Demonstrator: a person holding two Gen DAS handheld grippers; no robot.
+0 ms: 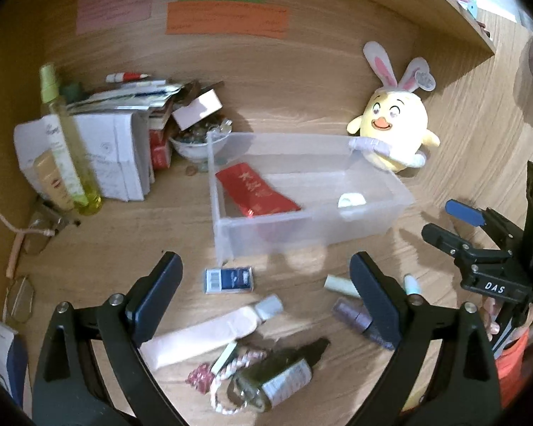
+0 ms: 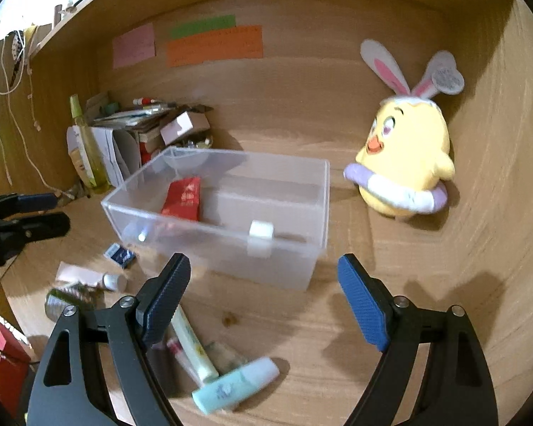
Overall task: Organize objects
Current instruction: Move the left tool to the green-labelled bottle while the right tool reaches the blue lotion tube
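Packet [image 1: 257, 191] in bin [image 1: 302, 234] – plush [image 1: 394, 131] behind, tubes [image 1: 202, 337] before.

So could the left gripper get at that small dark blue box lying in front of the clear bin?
Probably yes: the left gripper is open and empty, and the blue box lies flat between its fingers with nothing on top.

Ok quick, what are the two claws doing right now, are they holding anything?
Left claw: open, holding nothing.
Right claw: open, holding nothing.

Wooden desk [image 1: 131, 234] alcove, coloured paper notes [image 1: 227, 19] on back panel.
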